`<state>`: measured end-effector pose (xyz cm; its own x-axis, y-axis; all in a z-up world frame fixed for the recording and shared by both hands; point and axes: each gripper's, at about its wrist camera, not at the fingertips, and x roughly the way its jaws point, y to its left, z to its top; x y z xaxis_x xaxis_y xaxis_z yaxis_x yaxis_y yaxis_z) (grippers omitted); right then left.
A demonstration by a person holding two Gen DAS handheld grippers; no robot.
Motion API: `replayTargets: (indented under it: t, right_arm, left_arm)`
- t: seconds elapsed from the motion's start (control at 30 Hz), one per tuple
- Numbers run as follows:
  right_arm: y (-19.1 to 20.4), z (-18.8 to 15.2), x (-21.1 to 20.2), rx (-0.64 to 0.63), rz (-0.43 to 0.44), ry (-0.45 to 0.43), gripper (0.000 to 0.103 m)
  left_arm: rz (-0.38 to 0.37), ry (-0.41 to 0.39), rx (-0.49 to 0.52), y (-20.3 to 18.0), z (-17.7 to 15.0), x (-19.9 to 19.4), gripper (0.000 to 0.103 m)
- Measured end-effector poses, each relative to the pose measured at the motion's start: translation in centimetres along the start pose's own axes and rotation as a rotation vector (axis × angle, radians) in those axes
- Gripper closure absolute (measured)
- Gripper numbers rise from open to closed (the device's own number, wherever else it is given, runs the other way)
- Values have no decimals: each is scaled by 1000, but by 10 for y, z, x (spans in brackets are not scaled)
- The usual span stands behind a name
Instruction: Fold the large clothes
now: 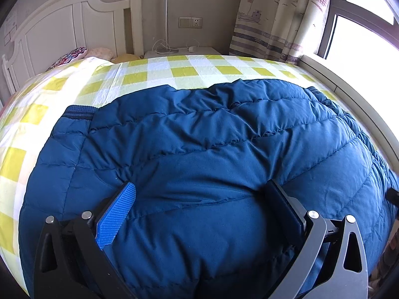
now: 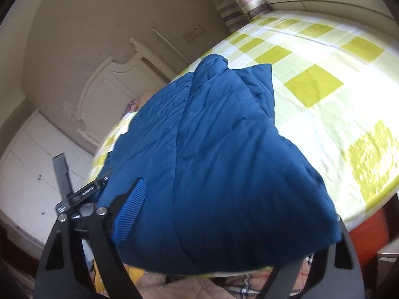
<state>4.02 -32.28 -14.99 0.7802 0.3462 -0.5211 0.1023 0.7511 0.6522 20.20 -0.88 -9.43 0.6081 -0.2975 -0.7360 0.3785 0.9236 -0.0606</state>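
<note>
A large blue quilted down jacket (image 1: 212,154) lies spread on the bed with the yellow-and-white checked sheet (image 1: 159,72). My left gripper (image 1: 202,199) is open, its fingers wide apart with a thick bulge of the jacket between them near its close edge. In the right wrist view the jacket (image 2: 224,162) is bunched and lifted toward the camera. It fills the wide gap of my right gripper (image 2: 232,214); only the left blue pad (image 2: 132,211) shows, the right finger is hidden behind the fabric. The left gripper's frame (image 2: 82,194) shows at the jacket's left.
A white headboard (image 1: 62,30) and pillows (image 1: 74,56) stand at the bed's far left. A bedside table (image 1: 179,51) with cables, a curtain (image 1: 279,17) and a window (image 1: 361,32) lie beyond. A patterned blanket (image 2: 199,286) lies below the bed's edge.
</note>
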Motion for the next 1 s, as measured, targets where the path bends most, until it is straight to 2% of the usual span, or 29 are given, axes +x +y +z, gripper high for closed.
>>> replayTargets:
  t: [0.07,0.1,0.17,0.23,0.33,0.4,0.57,0.67,0.73,0.8,0.87,0.93,1.0]
  right_arm:
    - [5,6,5,19,-4,-24,23]
    - [6,8,6,22,-4,-38,41]
    - [10,12,0,-18,18,-93,60]
    - [12,13,-8,-43,62,-138,70]
    - [13,11,-20,-79,98,-203,74]
    - [7,14,-25,-60,106,-232,74]
    - [-17,31,-37,4,73,-305,75]
    - [-36,35,-41,32,31,-307,75]
    - [-46,32,-42,47,23,-292,75]
    - [-48,30,-41,43,10,-280,74]
    - [-43,31,-42,32,6,-287,74]
    - [-31,34,-43,2,0,-295,74]
    - [-6,36,-51,-64,-23,-322,74]
  left_arm:
    - [-1,-2,-3,0,0,0,4]
    - [2,-3,-7,1,0,0,4]
    - [16,-8,-15,0,-1,-1,4]
    - [35,-14,-5,-3,0,0,4]
    - [102,-39,37,-18,2,0,4]
    - [126,-37,63,-29,8,5,4]
    - [130,-15,148,-69,37,31,4]
    - [134,-26,172,-87,43,23,4]
    - [93,-59,178,-96,32,1,4]
    - [64,-101,204,-106,6,-23,4]
    - [91,-102,295,-120,-27,-27,4]
    - [90,-126,315,-117,-45,-33,4]
    - [-3,-95,284,-102,-46,-49,4]
